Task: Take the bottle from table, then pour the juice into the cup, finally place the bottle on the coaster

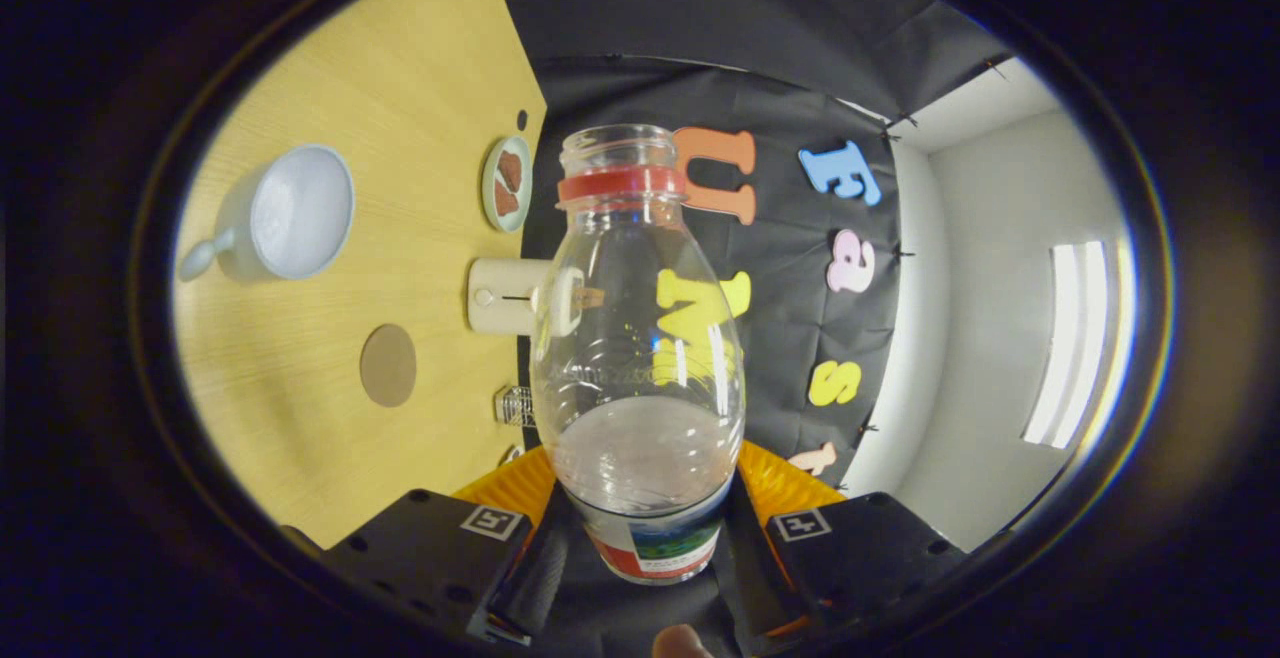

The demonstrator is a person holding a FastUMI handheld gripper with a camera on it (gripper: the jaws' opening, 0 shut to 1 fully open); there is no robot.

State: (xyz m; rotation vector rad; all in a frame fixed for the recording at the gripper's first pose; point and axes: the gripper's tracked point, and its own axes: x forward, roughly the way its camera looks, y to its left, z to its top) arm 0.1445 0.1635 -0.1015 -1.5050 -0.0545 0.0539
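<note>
Wooden tabletop [420,68], light grain, pale yellow.
Small dish [507,183] near far edge of tabletop by the black cloth wall [800,58]; holds reddish-brown pieces, type unclear.
Cream box [505,295] w/ small knob, also at the wall edge, just beside the dish.
Small wire rack [515,405], same edge, past the box.
White wall panel [1000,338] w/ bright light strip [1065,343].

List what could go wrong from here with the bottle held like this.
1. The bottle is uncapped and tipped sideways in the tool while away from the white cup, so the juice left inside could spill on the table.
2. The fingers grip low, near the base, so the bottle may pivot or slip during the pour.
3. The round coaster is small, so a careless set-down could miss it.
</note>
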